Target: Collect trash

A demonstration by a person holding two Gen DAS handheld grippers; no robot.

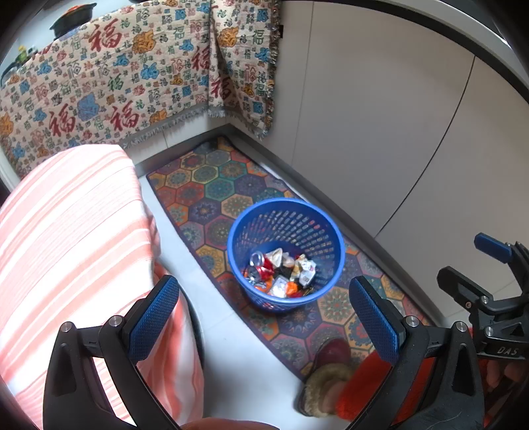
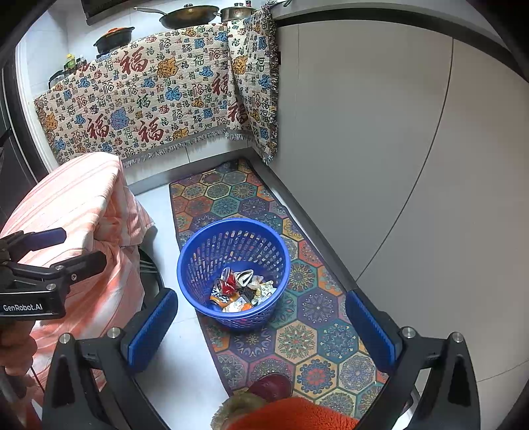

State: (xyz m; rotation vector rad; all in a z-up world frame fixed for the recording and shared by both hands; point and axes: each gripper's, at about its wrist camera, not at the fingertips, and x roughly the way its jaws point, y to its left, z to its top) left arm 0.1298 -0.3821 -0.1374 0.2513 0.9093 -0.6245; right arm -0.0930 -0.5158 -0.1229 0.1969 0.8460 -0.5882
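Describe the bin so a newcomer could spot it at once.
Start at the patterned floor runner along the grey cabinets. The bin stands on it: a round blue plastic basket with perforated walls, trash in the bottom. Nothing else on the floor is blue.

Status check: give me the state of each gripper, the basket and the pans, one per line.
left gripper: open, empty.
right gripper: open, empty.
blue basket: upright on the rug, holding crushed cans and wrappers.
frying pan: on the counter, lid on.
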